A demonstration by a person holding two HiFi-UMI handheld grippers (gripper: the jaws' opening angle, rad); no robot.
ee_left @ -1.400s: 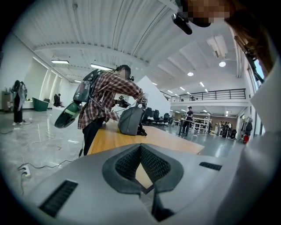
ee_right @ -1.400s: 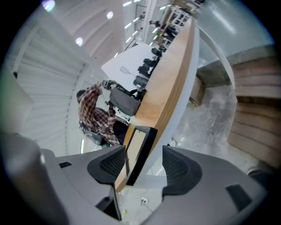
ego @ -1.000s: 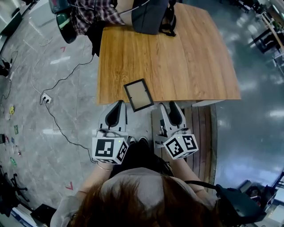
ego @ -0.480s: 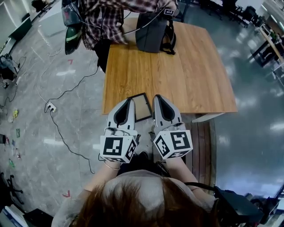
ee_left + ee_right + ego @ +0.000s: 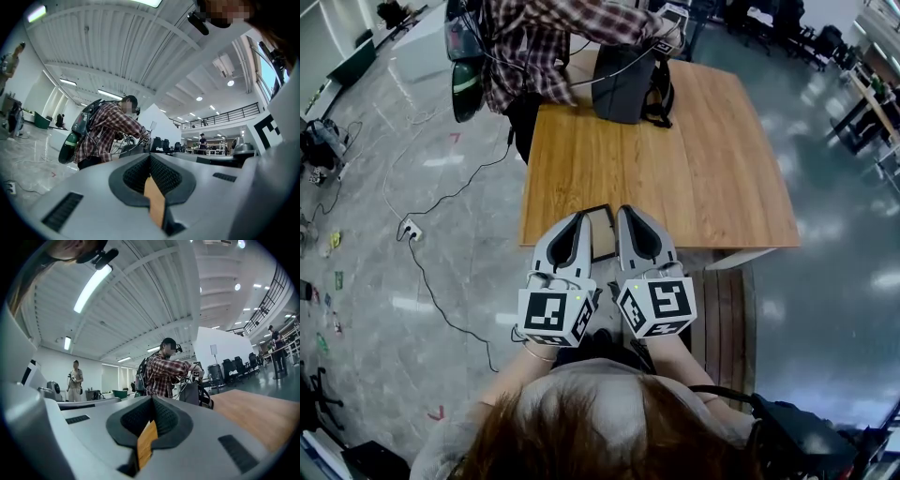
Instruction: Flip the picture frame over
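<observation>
Left gripper [image 5: 576, 219]: jaws together. In the left gripper view [image 5: 150, 158] the dark pads meet at the tip, nothing is clamped, and only a thin wood-coloured sliver [image 5: 155, 202] shows through the slit behind them. Right gripper [image 5: 626, 214]: same, pads closed and empty in the right gripper view [image 5: 152, 400].

In the head view both grippers sit side by side at centre frame, nearly parallel. Their tips point up-frame over the near edge of the worktop [image 5: 694, 159]. The marker cubes [image 5: 555, 317] trail toward the bottom of the frame. The person's forearms come up from the bottom centre, elbows in, with a bracelet at the left wrist [image 5: 531, 352].

The picture frame [image 5: 601, 232] lies flat at the worktop's near edge, centre frame, in the gap between the two grippers. It is mostly covered by them; only its dark top rail and a strip of pale pane show. Can't tell whether either gripper touches it.

At the far end of the worktop, top centre, is a dark bag [image 5: 623, 80], with a person in a plaid shirt [image 5: 546, 37] leaning over it. On the grey floor at left are a cable and a power strip [image 5: 406, 228].
</observation>
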